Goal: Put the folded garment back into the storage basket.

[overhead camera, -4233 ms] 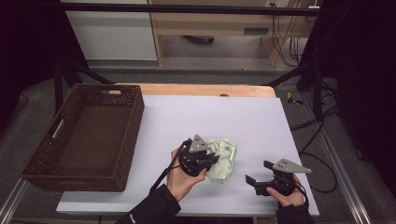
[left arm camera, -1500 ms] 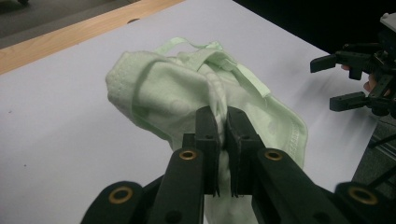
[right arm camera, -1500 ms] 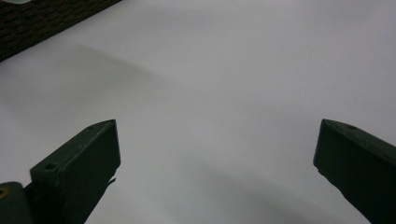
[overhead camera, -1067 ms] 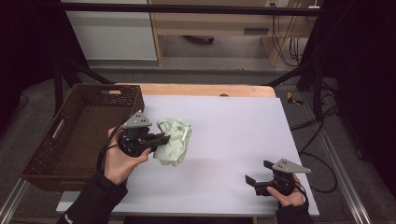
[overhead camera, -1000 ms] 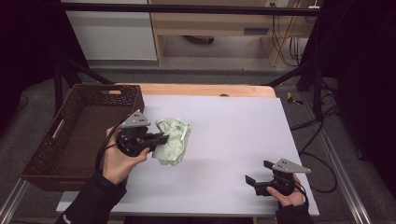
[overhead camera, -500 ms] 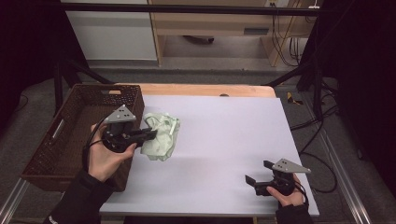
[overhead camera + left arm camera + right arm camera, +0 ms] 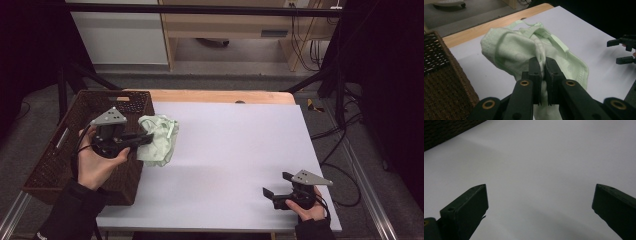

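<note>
Main risk: your left gripper has only a thin pinch of the green cloth, the fingers closed almost fully on one gathered fold, so most of the fabric hangs free below and to the side. If you swing toward the wicker basket low, I'd expect the trailing hem or the loose strap to catch on the basket's rim and drag the fold out of the pinch, or drape half in, half out. A fast swing could also slip the fold, since soft knit gives little to bite on. Clear the rim with the lowest hanging edge, not with the gripper, before you let go. The right gripper sits on the desk near the front right corner, its fingers spread wide with nothing between them, well apart from the cloth, so no help if the cloth drops. The cloth: pale mint green, small, crumpled, soft, with stitched hems and a narrow strap or band showing on top in the left gripper view. It is held over the desk's left edge, just beside the basket's near-side wall; whether its lower edge touches the desk, I cannot tell.
</note>
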Motion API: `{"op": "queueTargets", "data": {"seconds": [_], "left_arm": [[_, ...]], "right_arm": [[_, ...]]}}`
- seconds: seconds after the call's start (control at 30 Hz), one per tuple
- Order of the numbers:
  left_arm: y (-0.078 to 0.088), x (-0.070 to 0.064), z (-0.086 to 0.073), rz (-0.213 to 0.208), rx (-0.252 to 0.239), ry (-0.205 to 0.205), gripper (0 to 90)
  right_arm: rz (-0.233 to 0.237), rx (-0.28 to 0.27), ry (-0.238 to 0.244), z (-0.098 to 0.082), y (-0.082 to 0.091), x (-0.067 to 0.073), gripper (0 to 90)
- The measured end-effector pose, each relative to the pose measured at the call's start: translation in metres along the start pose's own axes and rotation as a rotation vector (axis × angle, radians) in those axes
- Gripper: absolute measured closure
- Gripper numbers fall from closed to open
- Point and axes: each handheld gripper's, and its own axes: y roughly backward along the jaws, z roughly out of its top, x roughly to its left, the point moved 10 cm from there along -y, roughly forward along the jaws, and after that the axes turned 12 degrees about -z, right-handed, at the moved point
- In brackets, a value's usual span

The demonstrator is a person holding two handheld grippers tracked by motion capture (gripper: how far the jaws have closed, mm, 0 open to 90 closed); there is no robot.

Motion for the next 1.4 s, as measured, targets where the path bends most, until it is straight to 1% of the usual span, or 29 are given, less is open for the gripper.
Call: {"op": "queueTargets", "data": {"seconds": [0.17,0.63,0.67,0.77,1.03,1.2,1.4], "left_arm": [[0.009,0.008,-0.001,0.011,0.004,0.005,83.8],[0.034,0.029,-0.002,0.053,-0.015,0.025,83.8],[0.034,0.029,-0.002,0.053,-0.015,0.025,83.8],[0.043,0.037,-0.004,0.073,-0.017,0.034,83.8],[0.057,0.055,-0.010,0.103,-0.025,0.074,83.8],[0.063,0.065,-0.015,0.125,-0.018,0.094,83.8],[0.065,0.077,-0.024,0.144,-0.002,0.117,83.8]], "right_arm": [[-0.001,0.002,0.001,0.000,0.000,0.000,1.2],[-0.001,0.005,0.006,-0.001,0.000,0.000,1.2],[-0.001,0.005,0.006,-0.001,0.000,0.000,1.2],[-0.001,0.005,0.007,-0.001,0.000,0.000,1.2],[-0.001,0.007,0.005,-0.001,0.000,0.000,1.2],[0.000,0.007,0.005,-0.001,0.000,0.000,1.2],[-0.001,0.006,0.005,-0.001,-0.001,0.000,1.2]]}}
